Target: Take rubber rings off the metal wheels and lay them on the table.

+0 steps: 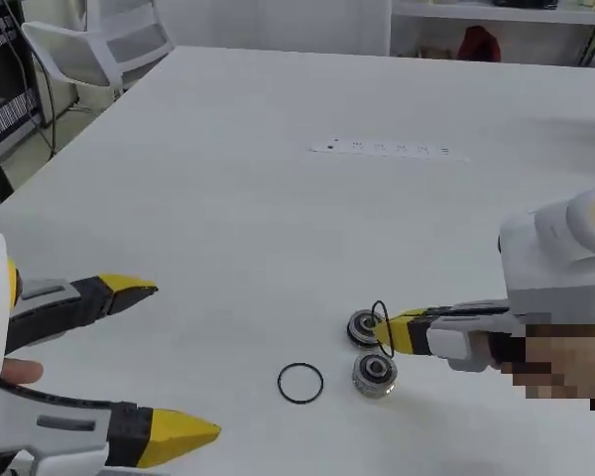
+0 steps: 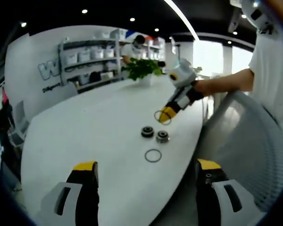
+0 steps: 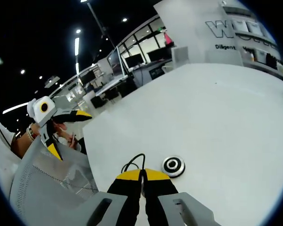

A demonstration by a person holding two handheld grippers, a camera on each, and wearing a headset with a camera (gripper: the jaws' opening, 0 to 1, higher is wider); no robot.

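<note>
Black rubber ring [image 1: 381, 319] hangs pinched in the shut jaws of my right gripper [image 1: 388, 334], just above the far metal wheel [image 1: 361, 328]. A thin grip could let it spring free and roll off the table [image 1: 278, 198], while my left gripper [image 1: 183, 360] sits wide open and empty.

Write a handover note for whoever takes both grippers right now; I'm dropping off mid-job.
Left gripper: open, holding nothing, hovering at the near left of the table.
Right gripper: shut on one rubber ring, held upright by the far wheel.
Near wheel sits beside the far wheel; the other ring lies flat on the table left of it.
Done: one ring laid down, a second in the jaws.
Left: lay the held ring on the table; check both wheels for more rings, which I cannot tell from here.
</note>
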